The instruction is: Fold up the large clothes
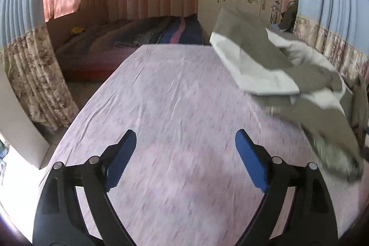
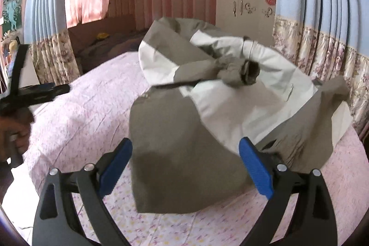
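Both grippers are spread wide with nothing in them: left gripper [image 1: 185,153] hangs over bare pink sheet [image 1: 175,93], loads of free room out to the table's far edge. Right gripper [image 2: 185,160] sits just in front of the jacket [image 2: 184,130], pads not pinching it. Jacket's a crumpled grey-and-white heap with a fuzzy cuff, piled toward the table's right side by the floral curtain [image 2: 322,54].

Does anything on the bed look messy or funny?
Yes. The grey and white jacket is bunched in a rumpled heap on the pink flowery bed sheet, not flat, with one sleeve's furry cuff flopped on top. Both claws, left and right, are open and hold nothing.
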Demonstrator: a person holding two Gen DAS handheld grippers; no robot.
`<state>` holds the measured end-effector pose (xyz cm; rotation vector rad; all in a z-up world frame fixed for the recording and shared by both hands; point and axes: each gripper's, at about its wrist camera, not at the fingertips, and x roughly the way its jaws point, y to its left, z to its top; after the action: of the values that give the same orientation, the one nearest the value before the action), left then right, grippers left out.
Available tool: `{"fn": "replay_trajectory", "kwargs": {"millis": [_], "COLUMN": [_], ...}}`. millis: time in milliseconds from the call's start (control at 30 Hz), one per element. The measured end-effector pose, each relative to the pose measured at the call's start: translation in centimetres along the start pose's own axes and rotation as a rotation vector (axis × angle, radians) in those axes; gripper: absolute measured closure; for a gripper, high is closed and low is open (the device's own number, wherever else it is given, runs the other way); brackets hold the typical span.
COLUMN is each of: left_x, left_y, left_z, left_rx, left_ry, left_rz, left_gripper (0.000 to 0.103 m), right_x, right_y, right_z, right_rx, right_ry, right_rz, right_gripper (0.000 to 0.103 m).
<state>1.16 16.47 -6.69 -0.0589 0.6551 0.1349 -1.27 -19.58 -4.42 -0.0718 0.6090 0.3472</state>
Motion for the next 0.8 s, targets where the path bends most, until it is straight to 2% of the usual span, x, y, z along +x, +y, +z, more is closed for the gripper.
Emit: {"fn": "replay_trajectory", "kwargs": {"millis": [100, 233, 267, 300, 333, 400, 500, 633, 700, 800], "left_x": [-1.3, -1.6, -1.6, -1.5, -1.4, -1.4, -0.9, -0.9, -1.1, -1.4], "left_y": [0.5, 0.4, 0.2, 0.0, -0.3, -0.8, -2.1, -5.1, -7.1, -10.1], "left_z": [-1.9, -3.1, -3.2, -3.1, -2.9, -2.5, -1.8, -0.6, -0.1, 0.0], "left_rx": [0.003, 0.01, 0.012, 0.012, 0.015, 0.025, 0.045, 0.107, 0.143, 0.172], "left_ry": [0.02, 0.04, 0.038, 0.037, 0.038, 0.032, 0.032, 0.005, -0.011, -0.013], "left_rz": [-0.008, -0.008, -0.008, -0.01, -0.019, -0.026, -0.041, -0.076, -0.104, -0.154], "left_gripper": [0.014, 0.013, 0.013, 0.013, 0.013, 0.013, 0.013, 0.013, 0.013, 0.011], "right_x": [0.9, 2.6, 2.5, 2.2, 2.1, 1.9, 0.3, -5.3, -8.9, -13.1], "right_y": [1.2, 3.0, 2.7, 1.8, 0.8, -1.4, -4.6, -9.3, -13.0, -19.5], "right_z": [-0.5, -1.7, -1.9, -1.9, -1.9, -1.6, -1.4, -0.1, 0.4, -0.4], "right_rx": [-0.028, -0.13, -0.124, -0.091, -0.054, 0.0, 0.049, 0.105, 0.15, 0.255], "right_ry": [0.033, 0.072, 0.07, 0.061, 0.059, 0.068, 0.035, -0.112, -0.184, -0.227], "right_rz": [0.0, -0.109, -0.122, -0.117, -0.113, -0.106, -0.116, -0.177, -0.268, -0.407], "right_gripper": [0.009, 0.01, 0.012, 0.039, 0.074, 0.088, 0.096, 0.098, 0.099, 0.099]}}
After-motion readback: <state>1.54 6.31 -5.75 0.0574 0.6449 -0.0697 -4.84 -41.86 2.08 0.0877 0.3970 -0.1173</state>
